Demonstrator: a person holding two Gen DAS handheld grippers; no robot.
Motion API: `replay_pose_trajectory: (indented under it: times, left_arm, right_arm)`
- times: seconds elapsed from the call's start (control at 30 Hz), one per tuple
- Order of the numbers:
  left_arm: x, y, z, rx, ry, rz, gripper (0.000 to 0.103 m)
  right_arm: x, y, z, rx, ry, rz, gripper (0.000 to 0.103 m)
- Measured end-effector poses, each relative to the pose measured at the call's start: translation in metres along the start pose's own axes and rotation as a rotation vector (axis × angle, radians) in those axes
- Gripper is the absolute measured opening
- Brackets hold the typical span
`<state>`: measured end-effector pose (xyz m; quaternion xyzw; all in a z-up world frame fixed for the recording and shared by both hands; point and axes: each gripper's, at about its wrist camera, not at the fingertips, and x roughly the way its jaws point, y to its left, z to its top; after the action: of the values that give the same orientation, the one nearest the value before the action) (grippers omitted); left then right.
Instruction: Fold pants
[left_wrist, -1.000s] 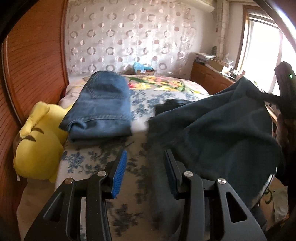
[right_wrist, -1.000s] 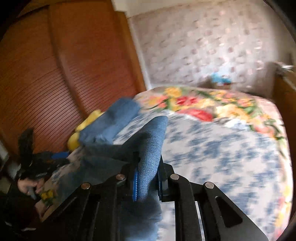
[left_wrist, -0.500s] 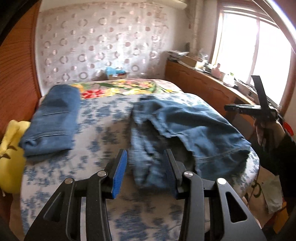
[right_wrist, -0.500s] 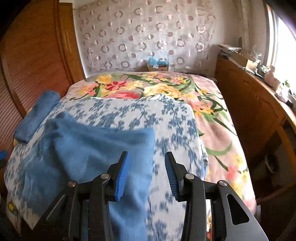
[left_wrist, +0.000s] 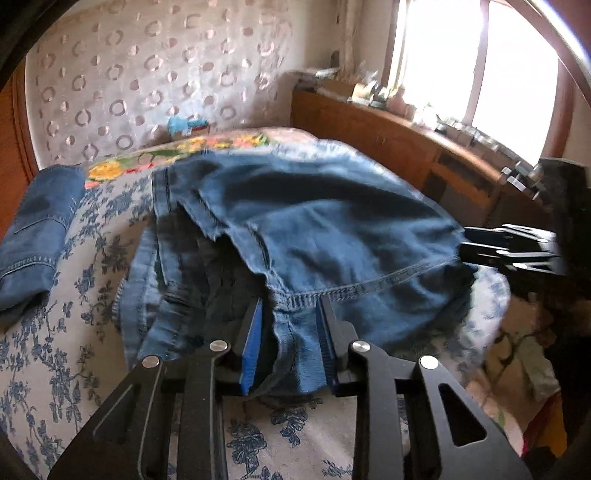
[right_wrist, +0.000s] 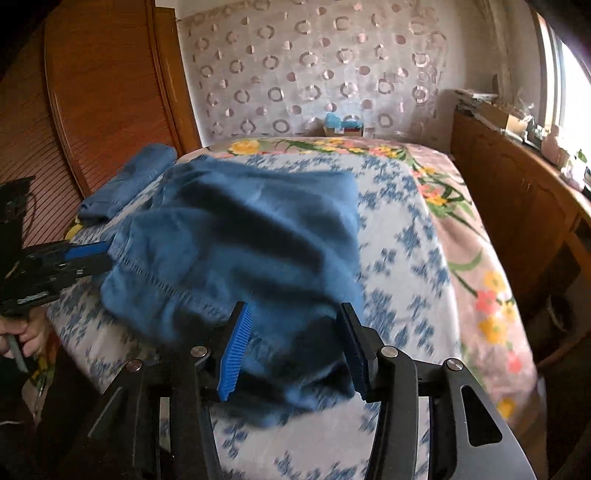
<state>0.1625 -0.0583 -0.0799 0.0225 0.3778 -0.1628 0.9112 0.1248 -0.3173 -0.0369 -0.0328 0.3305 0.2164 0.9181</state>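
L wrist view: left gripper (left_wrist: 289, 345) has jaws closing w/ a bunched fold of the jeans (left_wrist: 314, 229) between the blue pads; fabric fills the gap, but can't tell if pads press it yet. Only this view shows the jeans' stitched hem, dark inner layers, and the window (left_wrist: 476, 62) right of the jeans. Right gripper (left_wrist: 463, 249) pokes in at jeans' right edge.

R wrist view: right gripper (right_wrist: 291, 349) jaws opening, released; jeans (right_wrist: 240, 236) lie between and under the pads, not pinched. Only here: a hand (right_wrist: 22, 332) left of the jeans w/ the left gripper (right_wrist: 107, 254) at their left edge.

Jeans lie crumpled mid-bed (right_wrist: 399, 236), on blue-floral sheet. Folded jeans (left_wrist: 33, 229) left of them, near wood panel (right_wrist: 99, 92). Circle-print curtain (right_wrist: 314, 66) behind; wood cabinet (right_wrist: 517, 192) to the right.
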Motion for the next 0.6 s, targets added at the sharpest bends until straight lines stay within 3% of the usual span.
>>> replay_pose_trajectory:
  times: [0.03, 0.1, 0.37, 0.6]
  left_arm:
    - [0.003, -0.001, 0.000, 0.006, 0.008, 0.005, 0.030]
    - [0.004, -0.004, -0.001, 0.020, 0.013, -0.021, 0.006]
    - [-0.056, -0.003, -0.008, 0.005, -0.087, -0.045, 0.005]
    - [-0.024, 0.012, -0.021, -0.024, 0.020, -0.004, 0.006]
  right_arm:
    - [-0.005, 0.004, -0.004, 0.006, 0.003, 0.001, 0.050]
    - [-0.007, 0.000, -0.007, 0.011, 0.009, 0.004, 0.050]
    - [-0.030, -0.015, -0.017, 0.043, -0.011, 0.003, 0.050]
    - [-0.035, -0.023, -0.021, 0.062, -0.034, 0.002, 0.050]
